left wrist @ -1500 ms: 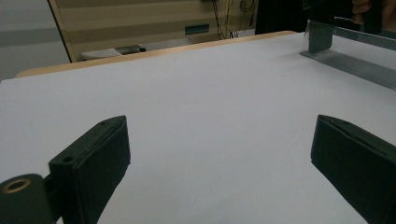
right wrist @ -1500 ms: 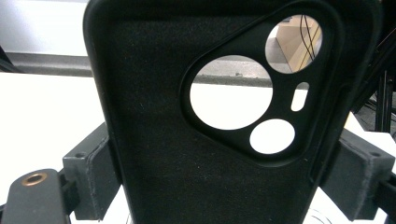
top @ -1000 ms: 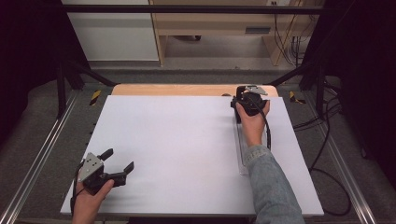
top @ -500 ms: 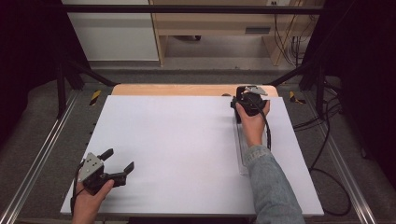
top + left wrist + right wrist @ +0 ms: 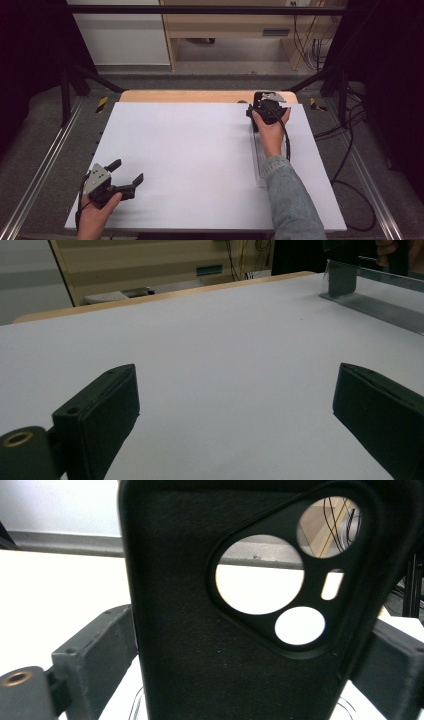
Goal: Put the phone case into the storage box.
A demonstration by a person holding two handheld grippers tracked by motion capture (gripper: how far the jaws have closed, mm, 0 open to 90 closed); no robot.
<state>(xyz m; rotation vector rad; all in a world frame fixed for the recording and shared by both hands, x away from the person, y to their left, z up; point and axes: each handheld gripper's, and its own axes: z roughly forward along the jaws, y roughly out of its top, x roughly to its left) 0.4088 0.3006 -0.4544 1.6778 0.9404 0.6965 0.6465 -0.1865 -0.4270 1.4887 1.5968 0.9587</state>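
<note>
Phone case (image 5: 210,630) stands upright between my right gripper's (image 5: 264,111) jaws at the upper right of the high view, long axis vertical, camera cutouts up top. I see the jaws flanking its sides; they have just been opening, so I cannot tell if the pads still press. Left gripper (image 5: 127,172) sits lower left, open, empty, well apart. Neither hand has shifted since the earlier frame.

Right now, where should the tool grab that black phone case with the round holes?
Grip the black phone case across its plain lower half, one jaw on each long edge, coming from the end away from the holes. Those edges look straight and even, while the upper corner has cutouts with thin rims. The right tool already straddles it that way; the left tool hangs open.
</note>
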